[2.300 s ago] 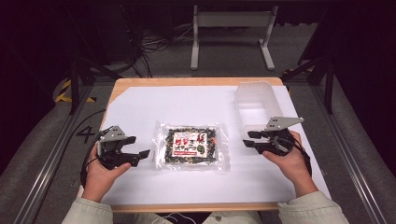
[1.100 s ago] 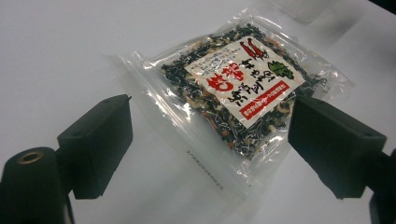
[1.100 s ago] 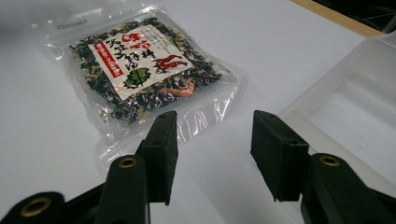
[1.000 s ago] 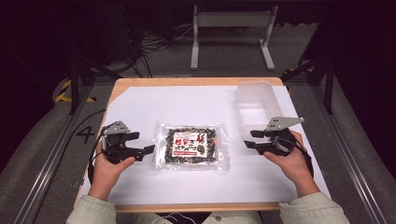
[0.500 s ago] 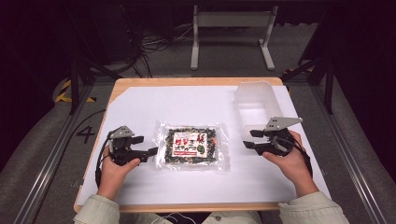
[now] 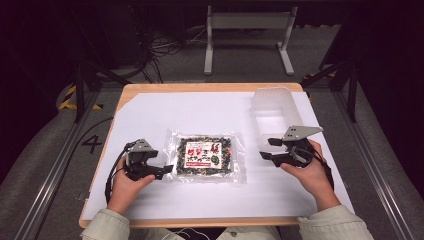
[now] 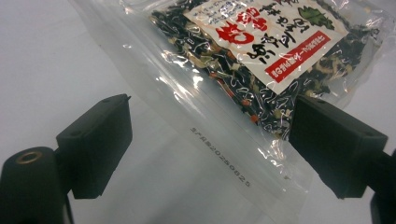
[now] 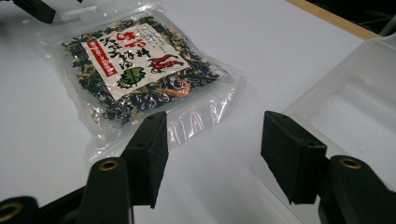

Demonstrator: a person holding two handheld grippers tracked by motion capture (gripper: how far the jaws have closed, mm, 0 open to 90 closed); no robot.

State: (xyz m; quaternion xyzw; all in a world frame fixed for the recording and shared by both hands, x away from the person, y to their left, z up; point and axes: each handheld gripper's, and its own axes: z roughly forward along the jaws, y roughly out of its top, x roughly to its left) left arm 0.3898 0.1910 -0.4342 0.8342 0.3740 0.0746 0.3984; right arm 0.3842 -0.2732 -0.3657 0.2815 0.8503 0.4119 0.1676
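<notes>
Here, listed largest first, every place given relative to the packet.

Table [image 6: 150, 90]: wooden top under a white sheet, bearing everything below.

Bin [image 6: 272, 107]: clear plastic, open-topped, empty as far as can be seen; beyond and to the right of the packet, apart from it.

Packet [image 6: 206, 156]: clear sealed bag of dark dried flakes with a white-and-red label; flat at the middle of the sheet. Judged light, soft and limp, likely to sag if lifted by one end; film glossy, so probably slippery; contents brittle, so hard squeezing over the filled middle best avoided. Best hold judged to be the flat, empty sealed border, seen in the left gripper view as the clear strip with printed code [image 7: 219, 156], where two pads can pinch film only.

Left gripper [image 6: 162, 170]: at the packet's left edge, low over the sheet. Jaws spread wide in its own view, the clear border lying between them, pads not pressing on it. Released, nothing held.

Right gripper [image 6: 265, 149]: right of the packet, near but apart, between it and the bin. Jaws just been opening, now parted with bare sheet between them. Released, nothing held.

Risk noted: a pinch too near the corner could let the film slide out.
</notes>
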